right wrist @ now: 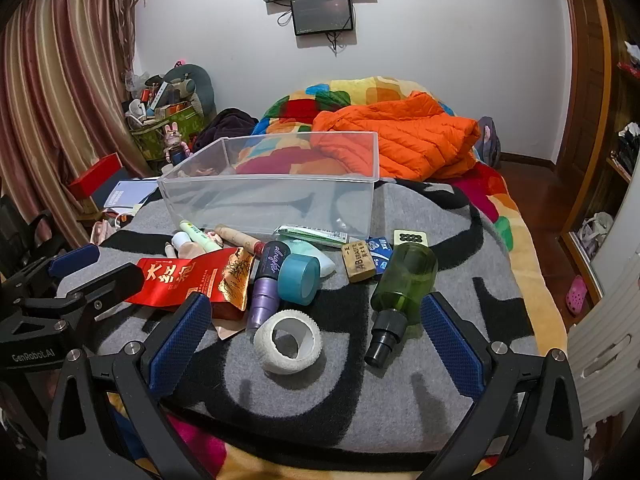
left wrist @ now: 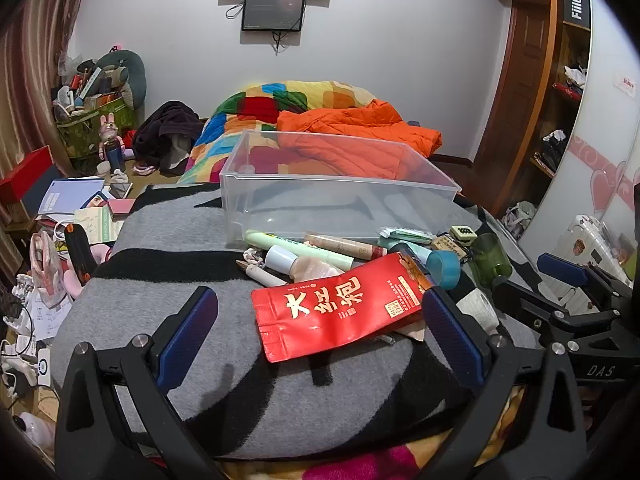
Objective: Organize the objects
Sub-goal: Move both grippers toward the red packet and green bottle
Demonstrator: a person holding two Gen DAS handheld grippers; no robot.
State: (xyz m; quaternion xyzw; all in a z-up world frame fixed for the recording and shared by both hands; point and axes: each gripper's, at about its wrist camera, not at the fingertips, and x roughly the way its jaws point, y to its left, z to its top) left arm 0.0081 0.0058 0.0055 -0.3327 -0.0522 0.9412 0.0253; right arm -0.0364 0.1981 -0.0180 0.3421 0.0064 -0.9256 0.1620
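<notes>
Plastic, foil and fuzzy wool.
Clear smooth plastic bin (right wrist: 276,192) sits glossy; red foil tea packet (left wrist: 340,308) shines; grey-and-black blanket (right wrist: 360,400) looks matt, fuzzy; white gauze tape roll (right wrist: 288,340) looks rough.

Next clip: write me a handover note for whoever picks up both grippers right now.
Left gripper: open, empty, over the red tea packet.
Right gripper: open, empty, over the white tape roll and green spray bottle.
Clear bin: stands behind the pile on the grey blanket; looks empty.
Done: nothing binned.
Left: all items, including the teal tape and purple tube.
</notes>
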